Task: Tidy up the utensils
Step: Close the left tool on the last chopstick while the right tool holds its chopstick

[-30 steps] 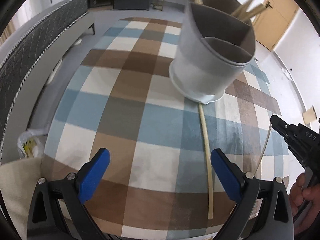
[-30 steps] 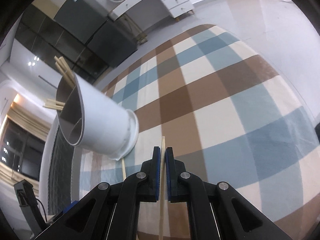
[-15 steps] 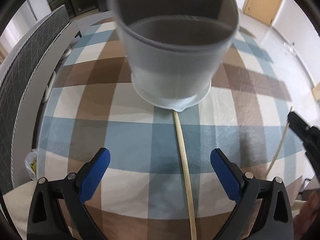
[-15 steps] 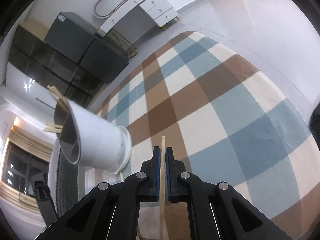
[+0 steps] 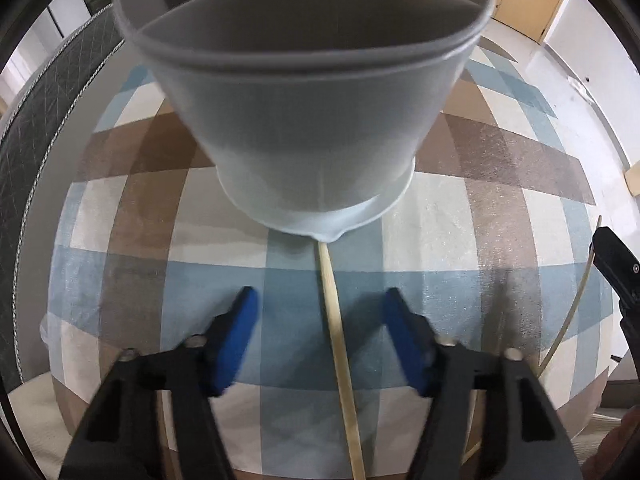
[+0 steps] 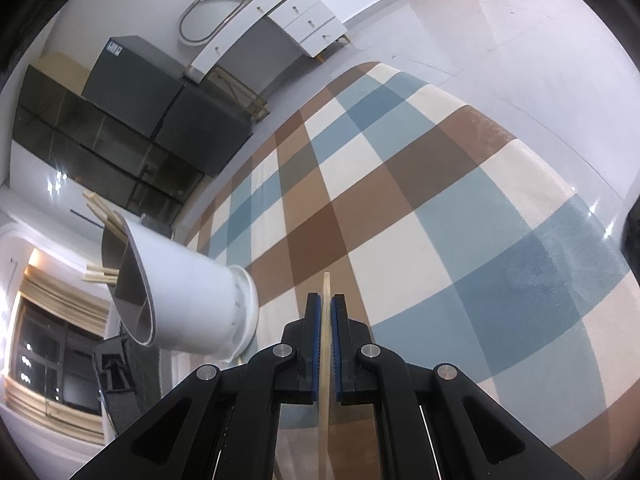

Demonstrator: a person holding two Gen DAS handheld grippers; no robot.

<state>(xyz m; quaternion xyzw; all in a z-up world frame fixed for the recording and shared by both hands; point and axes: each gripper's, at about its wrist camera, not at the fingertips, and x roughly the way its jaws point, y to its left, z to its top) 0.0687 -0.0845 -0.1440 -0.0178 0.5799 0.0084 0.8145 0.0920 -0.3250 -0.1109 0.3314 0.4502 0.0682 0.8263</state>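
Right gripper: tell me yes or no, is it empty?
No: the right gripper is shut on a chopstick, whose tip sticks out past the blue pads in the right wrist view.

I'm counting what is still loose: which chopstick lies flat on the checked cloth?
The chopstick running from the white holder's base toward the left gripper. Another is clamped in the right gripper; others stand in the holder.

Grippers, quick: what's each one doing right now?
Left hand-held gripper: open, jaws just been closing, loose chopstick between them, untouched.
Right hand-held gripper: shut on a chopstick.
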